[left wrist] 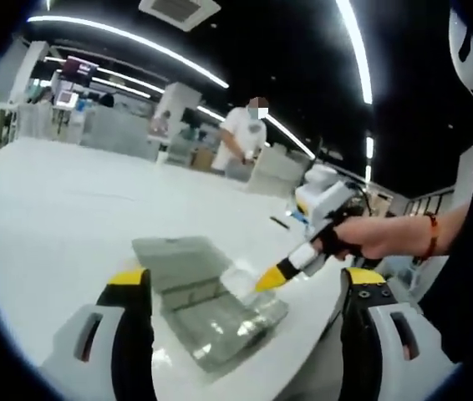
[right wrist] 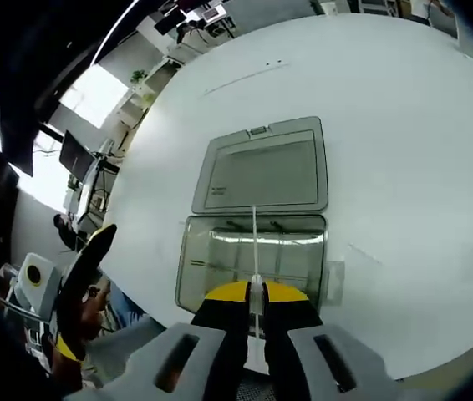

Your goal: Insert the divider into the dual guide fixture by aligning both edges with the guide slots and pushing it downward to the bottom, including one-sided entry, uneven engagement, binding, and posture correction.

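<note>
While right tongs (right wrist: 255, 302) pinch divider (right wrist: 254, 242) | over clear box (right wrist: 220, 261)

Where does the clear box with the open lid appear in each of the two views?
Left gripper view: the clear box lies low at centre, between the claw's jaws.
Right gripper view: it sits at centre, just above the right claw.
Shared landmark: its grey lid, lying open flat on the white table.

White table (right wrist: 404, 125) bare around open box (right wrist: 253, 251); hinged lid (right wrist: 261, 167) blocks far side.
</note>
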`<state>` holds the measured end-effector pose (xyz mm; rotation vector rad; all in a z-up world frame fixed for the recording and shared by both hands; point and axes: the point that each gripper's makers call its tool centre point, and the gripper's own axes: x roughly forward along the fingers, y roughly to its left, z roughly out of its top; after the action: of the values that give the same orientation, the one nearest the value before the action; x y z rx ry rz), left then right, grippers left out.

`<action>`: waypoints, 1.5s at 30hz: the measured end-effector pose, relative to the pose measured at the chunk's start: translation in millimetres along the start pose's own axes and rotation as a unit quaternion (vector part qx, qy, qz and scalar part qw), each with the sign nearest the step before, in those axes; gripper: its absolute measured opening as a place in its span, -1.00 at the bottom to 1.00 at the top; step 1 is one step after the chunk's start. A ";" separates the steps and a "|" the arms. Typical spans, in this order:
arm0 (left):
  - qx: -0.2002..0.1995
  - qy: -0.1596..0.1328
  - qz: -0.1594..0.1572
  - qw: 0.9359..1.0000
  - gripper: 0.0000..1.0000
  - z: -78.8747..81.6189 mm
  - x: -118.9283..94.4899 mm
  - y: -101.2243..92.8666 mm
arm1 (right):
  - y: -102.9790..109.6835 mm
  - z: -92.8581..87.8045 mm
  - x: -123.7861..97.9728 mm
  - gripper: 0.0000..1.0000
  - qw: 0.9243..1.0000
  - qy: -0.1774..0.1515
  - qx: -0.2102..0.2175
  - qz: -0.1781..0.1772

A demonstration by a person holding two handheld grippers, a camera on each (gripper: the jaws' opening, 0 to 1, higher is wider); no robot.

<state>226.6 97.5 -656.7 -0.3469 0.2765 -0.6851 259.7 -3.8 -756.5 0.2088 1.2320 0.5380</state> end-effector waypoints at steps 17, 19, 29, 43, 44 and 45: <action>-0.008 0.002 0.001 1.000 0.80 0.0 -3.9 1.9 | -0.7 -2.9 5.8 -1.00 1.000 0.013 -0.015 -0.009; -0.010 0.001 0.002 1.000 0.80 0.2 -4.1 2.7 | 0.1 -2.7 6.2 -1.00 1.000 0.014 -0.015 -0.007; -0.017 0.003 0.004 1.000 0.77 -2.0 -5.1 5.8 | -1.3 -1.5 11.5 -1.00 0.998 0.023 -0.046 -0.026; -0.026 0.004 0.009 1.000 0.72 -2.9 -7.1 8.9 | -3.2 -1.9 9.5 -1.00 0.995 0.023 -0.074 -0.065; -0.026 0.005 0.008 1.000 0.72 -3.3 -7.3 8.7 | -3.9 -1.6 9.3 -1.00 0.995 0.021 -0.075 -0.067; -0.027 0.005 0.008 1.000 0.72 -3.3 -7.2 8.6 | -4.2 -2.0 9.3 -1.00 0.995 0.020 -0.075 -0.067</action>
<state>224.9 107.6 -662.2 -0.3934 0.3067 -0.6644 261.1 -3.0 -766.7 -0.0124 1.2295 0.5183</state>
